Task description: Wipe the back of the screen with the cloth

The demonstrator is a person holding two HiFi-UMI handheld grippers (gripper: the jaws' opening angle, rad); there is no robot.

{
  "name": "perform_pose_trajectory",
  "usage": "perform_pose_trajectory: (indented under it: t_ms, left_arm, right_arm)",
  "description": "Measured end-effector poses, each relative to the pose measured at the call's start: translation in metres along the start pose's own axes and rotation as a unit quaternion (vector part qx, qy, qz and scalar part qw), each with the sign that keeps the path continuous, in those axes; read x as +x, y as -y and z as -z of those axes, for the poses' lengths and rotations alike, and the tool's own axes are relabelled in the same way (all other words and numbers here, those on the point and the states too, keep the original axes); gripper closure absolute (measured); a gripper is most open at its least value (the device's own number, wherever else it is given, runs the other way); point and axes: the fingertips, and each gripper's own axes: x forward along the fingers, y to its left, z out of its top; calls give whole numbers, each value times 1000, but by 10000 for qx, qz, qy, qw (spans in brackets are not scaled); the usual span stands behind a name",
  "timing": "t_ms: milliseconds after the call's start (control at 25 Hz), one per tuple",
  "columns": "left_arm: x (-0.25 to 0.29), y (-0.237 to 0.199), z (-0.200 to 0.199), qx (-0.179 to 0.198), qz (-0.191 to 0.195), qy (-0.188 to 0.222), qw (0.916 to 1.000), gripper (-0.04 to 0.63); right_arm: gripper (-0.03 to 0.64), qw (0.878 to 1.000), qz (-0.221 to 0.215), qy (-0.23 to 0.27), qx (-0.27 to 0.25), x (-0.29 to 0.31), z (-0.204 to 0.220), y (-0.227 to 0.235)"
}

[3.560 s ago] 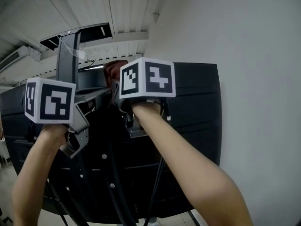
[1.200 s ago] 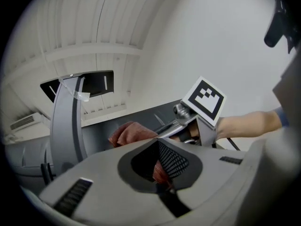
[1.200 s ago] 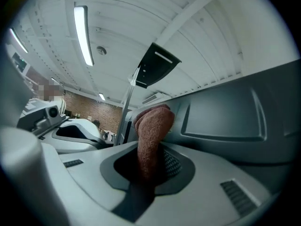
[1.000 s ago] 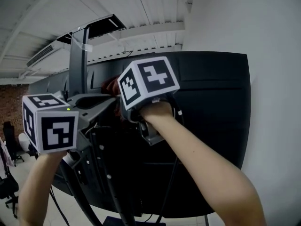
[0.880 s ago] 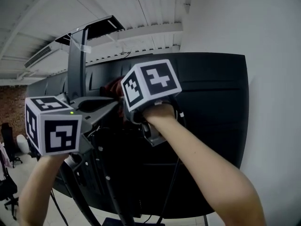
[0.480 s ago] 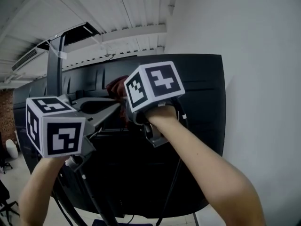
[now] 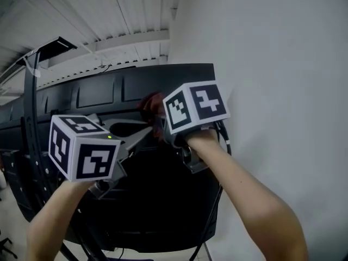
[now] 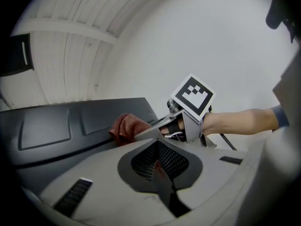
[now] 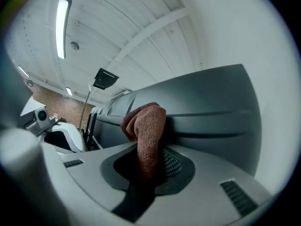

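Note:
The black back of the screen (image 7: 179, 200) fills the lower middle of the head view, its right edge close to a white wall. A dark red cloth (image 7: 152, 105) is pressed against the upper right part of the back, just under the top edge. My right gripper (image 7: 161, 128) is shut on that cloth (image 9: 146, 126), which bunches up out of the jaws against the ribbed screen back (image 9: 211, 107). My left gripper (image 7: 145, 135) hovers just left of it, jaws shut with nothing between them (image 8: 157, 166). From the left gripper view the cloth (image 8: 126, 126) lies on the screen back (image 8: 56, 126).
The white wall (image 7: 283, 64) stands right beside the screen's right edge. A black pole with a flat top panel (image 7: 32, 91) rises at the left. A cable (image 7: 215, 211) hangs down near the screen's lower right. A white slatted ceiling (image 7: 125, 15) is overhead.
The right gripper has slid the cloth rightward along the top of the screen back, from near the pole toward the right edge. The left gripper followed, still shut.

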Motion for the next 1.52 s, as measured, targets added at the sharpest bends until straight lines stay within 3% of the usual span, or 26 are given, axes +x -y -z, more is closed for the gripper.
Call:
perform_pose_trajectory:
  t_ms: [400,680,760,920,1080,1320,1520]
  left_arm:
    - [55,42,-11,-163,340,77,9993,586]
    - [65,56,-12,-284,468,125,9984,586]
    - [59,59,-13,-369,490,238,9978,586]
    - [31,55,-5,-522,358,583,9963,586]
    - [6,49,17,-781,200,642,9947,586]
    - [-27,46,44,-997,16,661,9928,586]
    - [-34,54,66,-1428,163,663,9874,586]
  right_arm:
    - [557,9966,691,295,332,-71,13,89]
    - [557,9957,822,272,343,-81,16,99]
    - [557,9962,667,474,312,-85,13,85]
    - [557,9953,-51,958,163,-81,19,22]
    - [557,9938,-516,941,293,-52,54,-17]
    - [557,9890,-852,960,737,-7,94,-43]
    - [557,9881,-1019,883,746,23,115,-65]
